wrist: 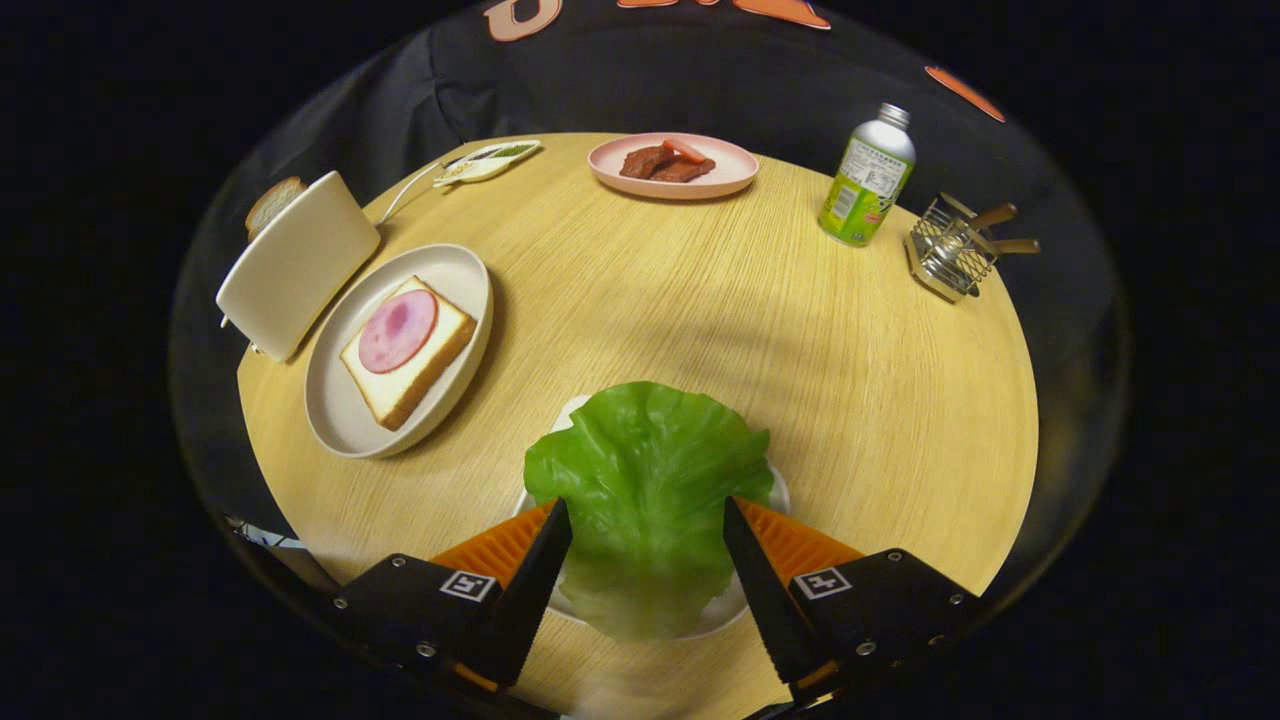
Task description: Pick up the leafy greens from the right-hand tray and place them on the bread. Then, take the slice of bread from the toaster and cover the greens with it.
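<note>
Round counter [850,400]: hand-held gripper [648,545] spread wide around greens [645,480] near front edge; pinch, then carry to bread [408,350].

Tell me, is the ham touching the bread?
Touching. The gripper view shows the ham lying flat on the bread on the plate, no gap. The gripper is open around the lettuce.

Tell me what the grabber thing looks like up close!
The gripper has two long wedge-shaped fingers with tiny saw-like teeth along their inner edges. Each sits on a black block dotted with silver screws and carrying a small black-and-white square marker.
</note>
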`<state>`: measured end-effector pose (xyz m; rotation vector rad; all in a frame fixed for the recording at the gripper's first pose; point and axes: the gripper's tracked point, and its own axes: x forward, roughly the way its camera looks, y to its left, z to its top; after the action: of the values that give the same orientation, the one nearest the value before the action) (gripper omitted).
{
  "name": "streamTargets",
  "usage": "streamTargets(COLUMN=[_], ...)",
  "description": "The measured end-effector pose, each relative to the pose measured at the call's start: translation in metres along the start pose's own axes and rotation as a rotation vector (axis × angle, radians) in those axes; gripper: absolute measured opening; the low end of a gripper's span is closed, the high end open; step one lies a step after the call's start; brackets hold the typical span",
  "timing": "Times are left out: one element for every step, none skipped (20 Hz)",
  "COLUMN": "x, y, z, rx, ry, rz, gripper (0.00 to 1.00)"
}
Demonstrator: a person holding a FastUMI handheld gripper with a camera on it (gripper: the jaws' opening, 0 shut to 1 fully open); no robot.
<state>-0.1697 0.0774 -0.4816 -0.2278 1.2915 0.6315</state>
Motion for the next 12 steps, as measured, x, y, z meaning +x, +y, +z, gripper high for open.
streamTargets(x=[-0.0026, 0.0027, 0.0011, 0.003, 0.0017, 0.0015, 0.0014, 0.0024, 0.0034, 0.0019, 0.0021, 0.0014], y=[-0.0001, -0.0014, -0.0027, -0.0051, -0.0057, -0.006, -0.0063, -0.0046, -0.0026, -0.0014, -0.0008, 0.0003], z=[0.0006, 0.0029, 0.0037, 0.0027, 0.0026, 0.002, 0.0034, 0.0028, 0.0039, 0.0043, 0.0055, 0.005], rx=[0.01, 0.022, 0.023, 0.022, 0.03, 0.036, 0.04, 0.054, 0.064, 0.08, 0.102, 0.125], ry=[0.011, -0.003, -0.003, -0.002, -0.006, -0.005, -0.006, -0.011, -0.014, -0.017, -0.019, -0.016], rz=[0.007, 0.008, 0.011, 0.007, 0.004, 0.0, -0.007, -0.014, -0.024, -0.037, -0.048, -0.061], gripper=[0.9, 0.86, 0.82, 0.77, 0.73, 0.69, 0.6, 0.52, 0.36, 0.3, 0.16, 0.11])
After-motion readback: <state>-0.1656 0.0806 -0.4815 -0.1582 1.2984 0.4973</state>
